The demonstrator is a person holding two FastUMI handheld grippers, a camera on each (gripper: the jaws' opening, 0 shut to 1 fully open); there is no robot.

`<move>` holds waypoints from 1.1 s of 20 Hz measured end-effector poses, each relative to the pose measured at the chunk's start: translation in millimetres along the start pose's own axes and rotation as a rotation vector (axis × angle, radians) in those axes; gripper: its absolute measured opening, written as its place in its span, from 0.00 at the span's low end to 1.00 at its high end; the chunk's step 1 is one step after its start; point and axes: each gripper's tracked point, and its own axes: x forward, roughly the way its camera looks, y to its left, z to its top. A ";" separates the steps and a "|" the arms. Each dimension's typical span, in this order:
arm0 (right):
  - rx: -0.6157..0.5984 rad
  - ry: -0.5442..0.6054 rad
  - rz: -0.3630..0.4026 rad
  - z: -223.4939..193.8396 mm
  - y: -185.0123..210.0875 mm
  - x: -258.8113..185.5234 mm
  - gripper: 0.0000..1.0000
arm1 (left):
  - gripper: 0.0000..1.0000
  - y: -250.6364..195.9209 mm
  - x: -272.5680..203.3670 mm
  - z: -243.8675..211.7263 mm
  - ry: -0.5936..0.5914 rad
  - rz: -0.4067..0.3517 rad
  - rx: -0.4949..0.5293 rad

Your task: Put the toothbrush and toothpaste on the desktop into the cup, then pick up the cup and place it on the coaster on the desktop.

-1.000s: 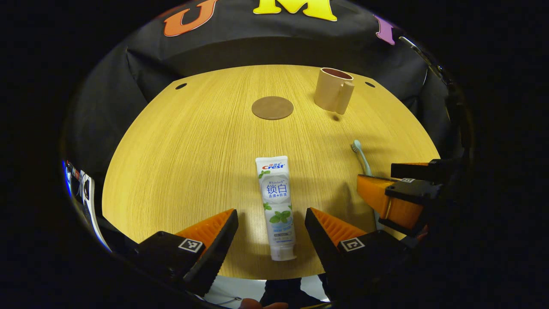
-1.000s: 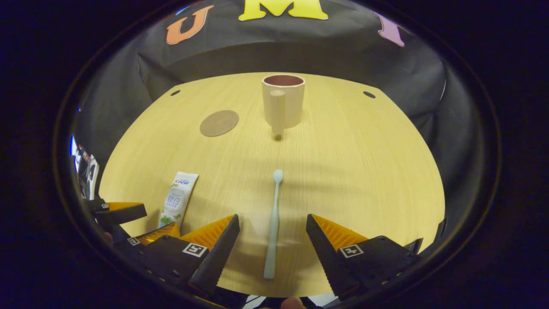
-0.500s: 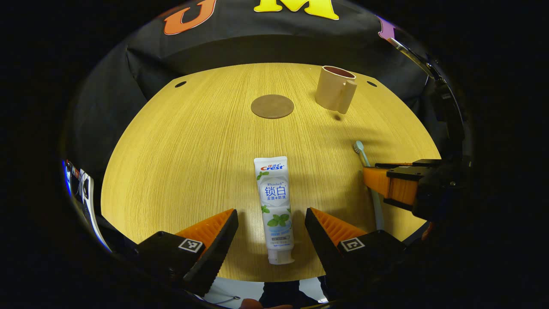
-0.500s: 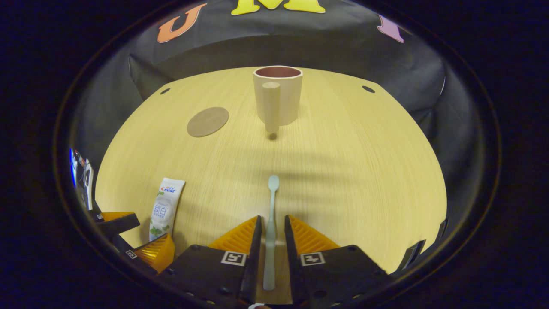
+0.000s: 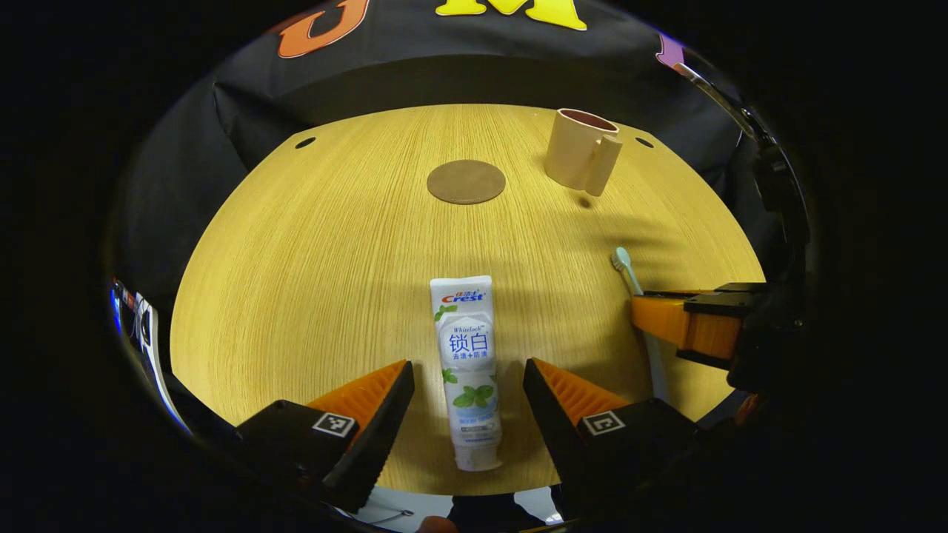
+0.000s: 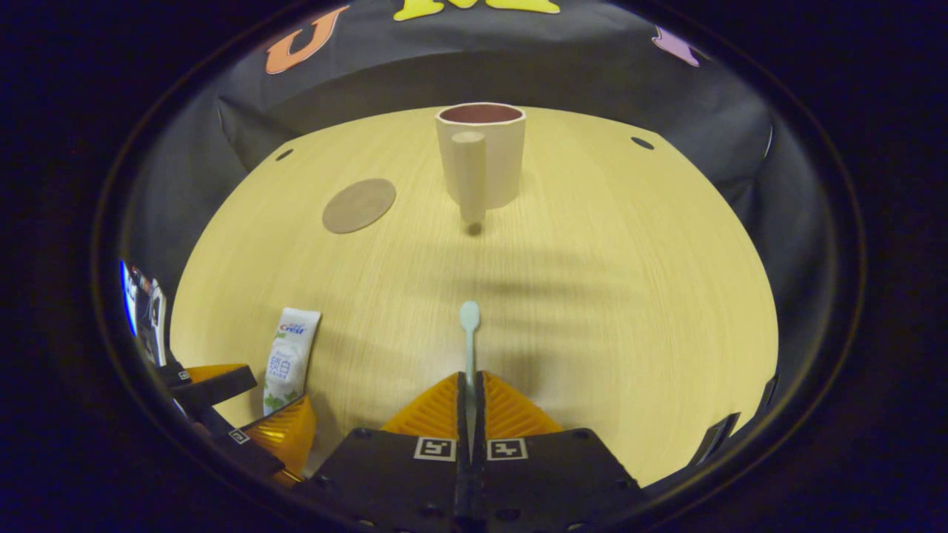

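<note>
Warm wood tones, with one pale green and one white accent.
The honey-yellow wooden desktop (image 5: 311,244) shows a fine straight grain running away from me. On it sit a flat round brown coaster (image 5: 466,181) and a beige cup with a dark reddish-brown inside (image 6: 481,152). The slim toothbrush (image 6: 469,326) is pale mint green. The white toothpaste tube (image 5: 466,363) carries a red-and-blue logo, blue lettering, green mint leaves and a white cap.

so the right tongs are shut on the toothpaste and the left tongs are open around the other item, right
Not quite. The right tongs are shut on the toothbrush, as the right gripper view shows. The left tongs are open around the toothpaste.
</note>
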 end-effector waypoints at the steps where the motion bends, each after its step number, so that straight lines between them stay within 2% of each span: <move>1: 0.002 -0.007 0.001 0.7 -0.8 -2.9 0.00 | 0.93 0.0 1.3 -0.7 0.003 0.003 -0.001; 4: 0.017 -0.025 0.007 5.2 -5.2 -14.0 0.00 | 0.86 -0.5 3.7 -6.1 0.029 0.004 -0.013; 9: 0.043 -0.075 0.010 17.7 -14.2 -36.3 0.00 | 0.79 -2.0 6.6 -9.5 0.046 0.004 -0.028; 13: 0.054 -0.118 0.017 30.2 -17.7 -53.9 0.00 | 0.63 -1.7 7.6 -7.4 0.058 0.014 -0.039; 14: 0.054 -0.130 0.017 35.0 -17.9 -58.4 0.00 | 0.51 -1.7 8.4 -7.5 0.070 0.017 -0.047; 18: 0.041 -0.191 0.024 54.0 -21.3 -71.0 0.00 | 0.41 -1.4 6.8 -4.7 0.074 0.025 -0.054; 21: 0.029 -0.237 0.034 71.4 -20.8 -80.9 0.00 | 0.37 -0.5 -3.3 3.8 0.040 0.009 -0.054; 22: 0.024 -0.257 0.038 80.1 -19.4 -86.5 0.00 | 0.41 0.2 -7.9 8.8 0.023 0.006 -0.057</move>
